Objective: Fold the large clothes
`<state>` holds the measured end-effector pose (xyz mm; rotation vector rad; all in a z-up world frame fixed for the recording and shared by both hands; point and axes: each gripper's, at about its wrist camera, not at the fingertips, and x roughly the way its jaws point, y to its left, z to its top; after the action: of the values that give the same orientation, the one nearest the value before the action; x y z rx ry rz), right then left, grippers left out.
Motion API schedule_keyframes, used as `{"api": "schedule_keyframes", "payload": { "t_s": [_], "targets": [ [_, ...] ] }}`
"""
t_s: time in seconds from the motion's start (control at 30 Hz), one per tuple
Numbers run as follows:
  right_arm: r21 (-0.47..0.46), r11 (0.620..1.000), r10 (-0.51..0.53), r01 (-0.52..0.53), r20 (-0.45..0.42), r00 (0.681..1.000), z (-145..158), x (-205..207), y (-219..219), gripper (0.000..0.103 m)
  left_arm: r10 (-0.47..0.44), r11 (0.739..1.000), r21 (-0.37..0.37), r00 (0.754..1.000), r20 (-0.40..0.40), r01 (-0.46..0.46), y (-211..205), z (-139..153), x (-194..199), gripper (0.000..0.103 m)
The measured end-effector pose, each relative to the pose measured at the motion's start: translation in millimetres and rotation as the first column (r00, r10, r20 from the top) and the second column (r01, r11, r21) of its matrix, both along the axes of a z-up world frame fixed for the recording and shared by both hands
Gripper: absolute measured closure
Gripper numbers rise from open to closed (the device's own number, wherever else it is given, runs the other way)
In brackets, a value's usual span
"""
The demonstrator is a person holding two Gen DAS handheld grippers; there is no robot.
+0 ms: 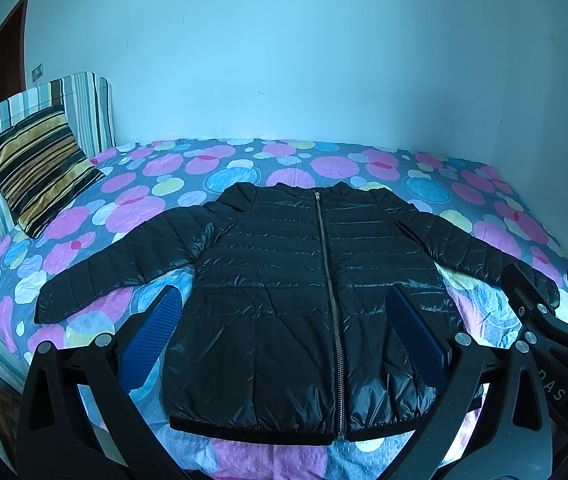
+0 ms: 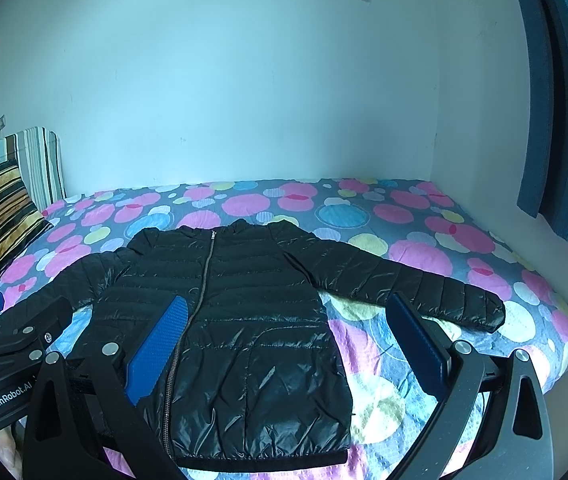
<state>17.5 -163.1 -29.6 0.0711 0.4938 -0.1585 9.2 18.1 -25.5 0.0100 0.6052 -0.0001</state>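
Observation:
A shiny black quilted jacket (image 1: 284,280) lies flat on the bed, zipped, front up, both sleeves spread out; it also shows in the right wrist view (image 2: 244,320). My left gripper (image 1: 284,320) is open, held above the jacket's lower body, holding nothing. My right gripper (image 2: 284,332) is open and empty, above the jacket's right half near the right sleeve (image 2: 423,284). The right gripper's body shows at the right of the left wrist view (image 1: 543,320); the left gripper's body shows at the left of the right wrist view (image 2: 16,344).
The bed has a cover with pink, blue and yellow circles (image 1: 323,164). A striped pillow (image 1: 40,168) leans on a striped headboard (image 1: 84,100) at the left. A pale wall stands behind, a blue curtain (image 2: 555,120) at the right, a door (image 1: 8,48) far left.

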Motion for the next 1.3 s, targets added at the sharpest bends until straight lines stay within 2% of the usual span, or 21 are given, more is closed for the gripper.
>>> {"api": "schedule_keyframes", "payload": {
  "t_s": [0.3,0.43,0.57,0.7,0.87,0.93,1.07,1.17,1.23,1.3],
  "targets": [
    [0.032,0.999,0.025,-0.024,-0.051,0.998,-13.7,17.3,-7.4,0.005,0.038,0.999,0.040,0.998,-0.052,-0.036,5.0,-19.8,28.1,0.002],
    [0.034,0.999,-0.007,0.010,-0.091,0.996,-28.8,34.0,-16.6,0.005,0.111,0.992,0.072,0.989,-0.099,-0.105,25.7,-36.6,55.6,0.002],
    [0.044,0.996,-0.070,0.077,-0.134,0.989,-46.6,53.7,-44.8,0.005,0.234,0.963,0.161,0.968,-0.089,-0.218,55.5,-54.2,82.9,0.002],
    [0.018,0.985,-0.164,0.169,-0.174,0.971,-62.3,74.5,-79.1,0.005,0.374,0.904,0.263,0.922,-0.101,-0.338,98.1,-80.7,118.5,0.002],
    [0.002,0.952,-0.298,0.307,-0.228,0.927,-81.3,99.6,-141.5,0.005,0.536,0.808,0.362,0.835,-0.124,-0.465,159.9,-110.0,154.8,0.002],
    [-0.004,0.922,-0.375,0.387,-0.260,0.890,-90.9,106.4,-176.5,0.005,0.601,0.761,0.392,0.789,-0.126,-0.517,186.0,-120.8,164.2,0.002],
    [0.021,0.852,-0.496,0.523,-0.286,0.820,-105.6,107.5,-238.0,0.005,0.676,0.702,0.424,0.724,-0.141,-0.572,224.4,-140.2,178.3,0.002],
    [0.033,0.787,-0.579,0.616,-0.303,0.757,-115.3,107.2,-287.2,0.006,0.700,0.681,0.442,0.697,-0.156,-0.584,235.2,-150.8,182.4,0.002],
    [0.036,0.758,-0.609,0.651,-0.317,0.727,-121.0,109.4,-309.8,0.006,0.701,0.682,0.442,0.692,-0.172,-0.582,239.7,-159.3,185.0,0.002],
    [0.058,0.742,-0.617,0.668,-0.330,0.714,-126.7,112.5,-326.5,0.007,0.700,0.688,0.437,0.689,-0.187,-0.580,240.7,-166.5,185.6,0.002]
  ]
}}
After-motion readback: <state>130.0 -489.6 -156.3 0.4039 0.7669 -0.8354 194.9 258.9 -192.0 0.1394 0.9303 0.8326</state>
